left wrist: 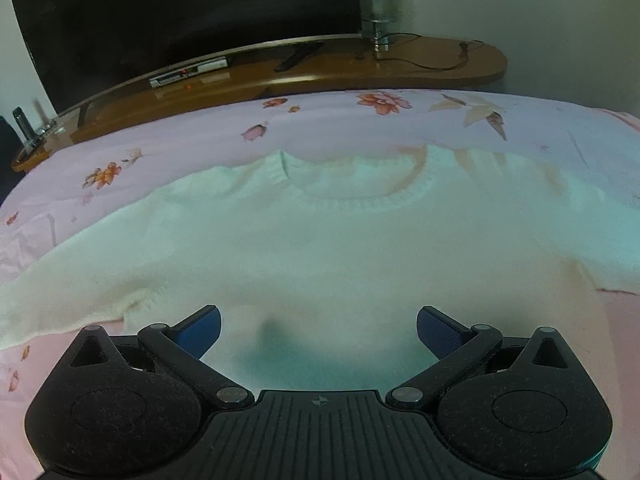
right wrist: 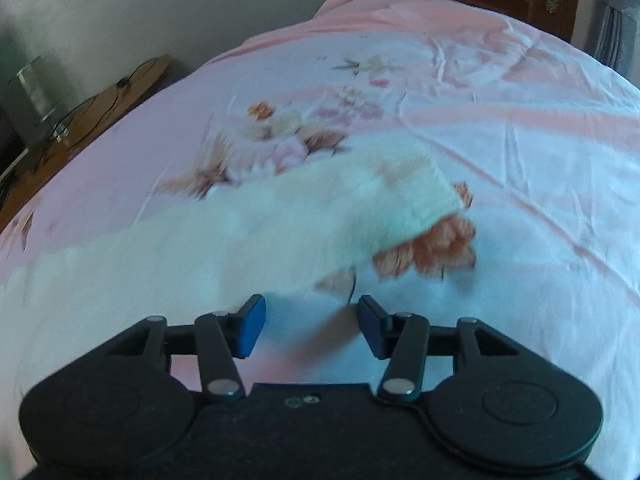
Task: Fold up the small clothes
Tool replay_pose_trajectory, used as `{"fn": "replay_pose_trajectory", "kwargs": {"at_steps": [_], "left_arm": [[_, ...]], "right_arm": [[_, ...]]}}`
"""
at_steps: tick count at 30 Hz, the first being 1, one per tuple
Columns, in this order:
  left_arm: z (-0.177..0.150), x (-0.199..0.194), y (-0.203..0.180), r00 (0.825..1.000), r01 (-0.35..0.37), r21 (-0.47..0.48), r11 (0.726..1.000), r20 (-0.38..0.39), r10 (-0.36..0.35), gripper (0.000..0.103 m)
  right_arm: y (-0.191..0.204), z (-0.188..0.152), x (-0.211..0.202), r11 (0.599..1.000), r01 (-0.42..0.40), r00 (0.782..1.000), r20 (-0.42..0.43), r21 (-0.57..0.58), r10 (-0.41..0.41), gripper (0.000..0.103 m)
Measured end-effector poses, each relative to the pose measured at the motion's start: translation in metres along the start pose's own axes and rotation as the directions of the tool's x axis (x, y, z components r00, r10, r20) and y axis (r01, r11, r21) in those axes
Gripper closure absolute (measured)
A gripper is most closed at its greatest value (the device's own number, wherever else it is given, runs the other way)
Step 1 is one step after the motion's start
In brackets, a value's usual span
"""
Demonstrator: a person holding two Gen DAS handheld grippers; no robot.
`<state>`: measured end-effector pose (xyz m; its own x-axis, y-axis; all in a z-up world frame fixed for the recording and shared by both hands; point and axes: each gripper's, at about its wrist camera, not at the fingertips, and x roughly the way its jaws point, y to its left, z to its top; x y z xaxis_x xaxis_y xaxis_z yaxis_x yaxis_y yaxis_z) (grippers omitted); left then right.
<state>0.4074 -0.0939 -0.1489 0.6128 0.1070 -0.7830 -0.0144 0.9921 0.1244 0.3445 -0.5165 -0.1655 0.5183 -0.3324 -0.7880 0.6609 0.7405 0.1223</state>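
One white knit sweater (left wrist: 320,248) lies spread flat on the pink floral bedsheet (left wrist: 180,152), neckline toward the far edge of the bed. The left gripper (left wrist: 318,330) hangs over the sweater's lower body with its blue-padded fingers wide apart, holding nothing. The right gripper (right wrist: 311,328) is also spread and empty, just beside the lower edge of a sleeve (right wrist: 280,220) whose ribbed cuff (right wrist: 432,192) rests on the sheet. A wooden TV stand (left wrist: 320,68) sits beyond the bed.
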Motion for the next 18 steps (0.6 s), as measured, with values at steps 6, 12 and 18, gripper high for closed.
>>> {"fn": "replay_pose_trajectory", "kwargs": {"at_steps": [6,12,18], "left_arm": [[0.002,0.005,0.016,1.0,-0.014,-0.016,1.0,0.007,0.014,0.0],[-0.004,0.0,0.049,1.0,-0.006,-0.098,0.995,0.009,0.007,0.0],[-0.006,-0.011,0.084,1.0,-0.016,-0.125,0.992,0.012,0.017,0.0]], "right_arm": [[-0.012,0.024,0.013,0.998,0.018,0.999,0.046,0.064,-0.021,0.084],[0.008,0.022,0.001,1.0,-0.005,0.992,0.129,-0.021,0.008,0.095],[0.086,0.008,-0.048,0.957,-0.221,0.946,0.196,-0.186,0.257,0.096]]}}
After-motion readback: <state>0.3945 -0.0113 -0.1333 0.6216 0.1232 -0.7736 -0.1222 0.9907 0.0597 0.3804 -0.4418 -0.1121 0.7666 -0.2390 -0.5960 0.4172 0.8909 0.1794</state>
